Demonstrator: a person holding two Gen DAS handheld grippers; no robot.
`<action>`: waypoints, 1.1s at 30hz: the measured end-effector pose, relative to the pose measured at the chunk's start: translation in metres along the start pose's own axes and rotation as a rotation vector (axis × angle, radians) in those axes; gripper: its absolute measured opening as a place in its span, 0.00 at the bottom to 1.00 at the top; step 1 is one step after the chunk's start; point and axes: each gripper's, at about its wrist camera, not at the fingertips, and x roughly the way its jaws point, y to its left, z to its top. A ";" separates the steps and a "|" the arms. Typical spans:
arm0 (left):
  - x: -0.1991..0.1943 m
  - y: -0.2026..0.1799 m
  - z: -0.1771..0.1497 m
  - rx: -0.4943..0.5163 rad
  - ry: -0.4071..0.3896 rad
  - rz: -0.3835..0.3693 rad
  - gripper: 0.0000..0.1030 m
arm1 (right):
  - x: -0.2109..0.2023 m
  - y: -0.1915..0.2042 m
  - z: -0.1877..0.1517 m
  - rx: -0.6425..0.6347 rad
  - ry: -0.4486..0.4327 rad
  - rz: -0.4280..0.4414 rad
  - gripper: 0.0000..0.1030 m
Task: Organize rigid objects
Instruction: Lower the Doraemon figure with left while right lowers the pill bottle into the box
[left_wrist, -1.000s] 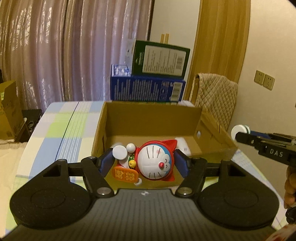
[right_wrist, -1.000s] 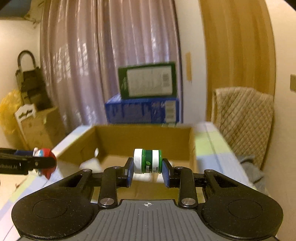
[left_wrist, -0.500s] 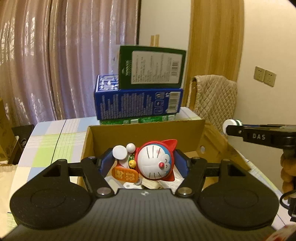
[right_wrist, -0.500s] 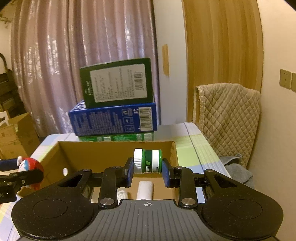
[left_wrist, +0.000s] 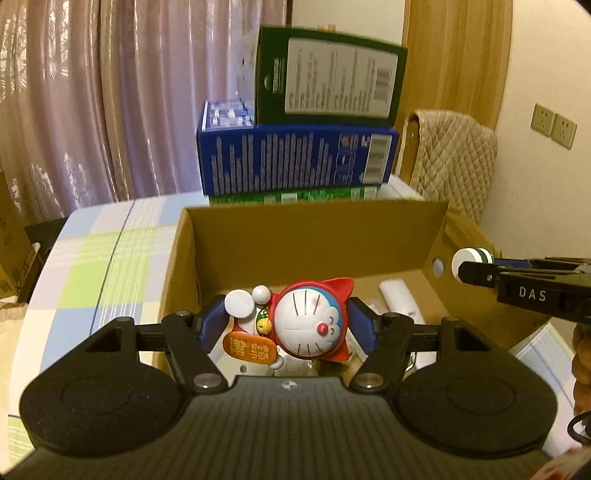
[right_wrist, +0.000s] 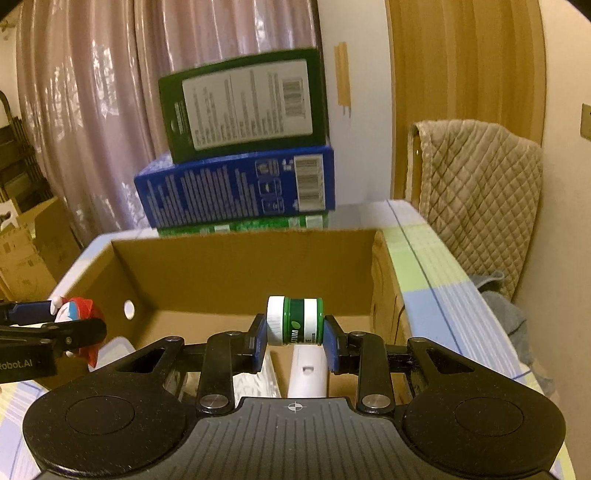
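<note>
Left gripper (left_wrist: 288, 325) fingers clamped on a Doraemon figurine (left_wrist: 310, 321) at lower centre over the open cardboard box (left_wrist: 314, 236), right gripper (right_wrist: 294, 334) fingers gripping a green-and-white bottle (right_wrist: 295, 320) sideways above the box's right half, stacked cartons (right_wrist: 240, 184) behind on the checked bench (left_wrist: 103, 254).

black gripper body (left_wrist: 288, 424) | blue fingers (right_wrist: 258, 345) | silver screws | "DAS" marking

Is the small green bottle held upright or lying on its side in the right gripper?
On its side. The green bottle lies horizontal between the right gripper's fingers, its white cap pointing left, above the cardboard box.
</note>
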 end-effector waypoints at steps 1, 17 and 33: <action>0.002 0.001 -0.001 0.001 0.006 0.002 0.63 | 0.003 -0.001 -0.002 -0.001 0.011 -0.003 0.27; 0.015 0.005 -0.010 -0.022 0.050 0.009 0.63 | 0.011 0.006 -0.009 -0.034 0.056 -0.003 0.27; 0.021 0.009 -0.012 -0.055 0.068 0.001 0.64 | 0.011 0.009 -0.010 -0.043 0.066 0.008 0.27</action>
